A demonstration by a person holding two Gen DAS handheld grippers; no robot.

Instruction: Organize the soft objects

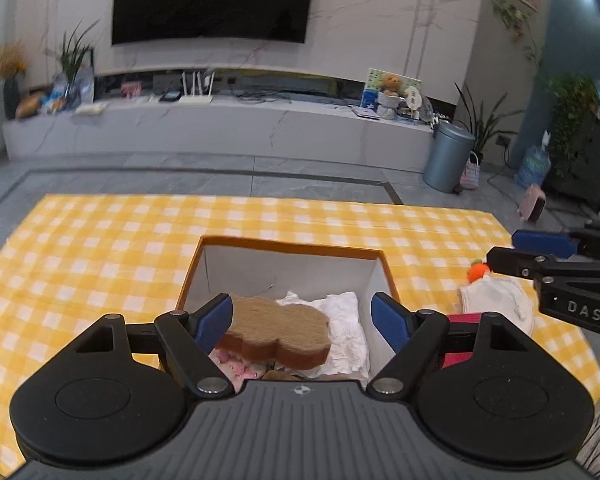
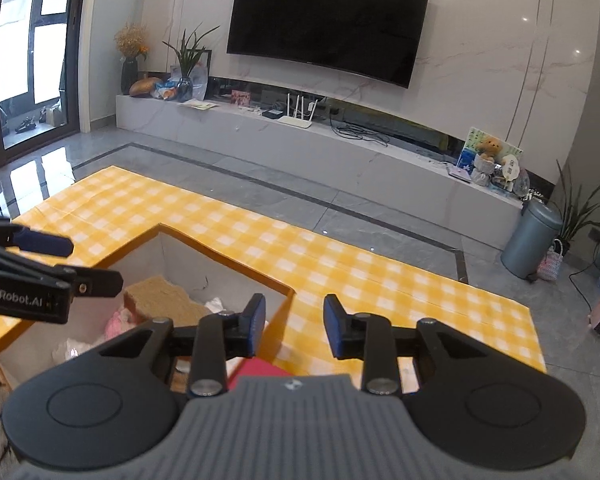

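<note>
Sponge, tissue already in box; cloth, carrot toy await you; left gripper, right gripper gape empty.

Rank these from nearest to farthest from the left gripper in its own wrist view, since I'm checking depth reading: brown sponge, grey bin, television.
1. brown sponge: between the left gripper's open fingers, over the box.
2. grey bin: on the floor, right, beyond the table.
3. television: on the far wall.

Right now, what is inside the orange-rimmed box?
Inside the box: a brown sponge on top, crumpled white cloth beneath it, and something pink showing at the near edge. The sponge and the left gripper cover the rest.
</note>
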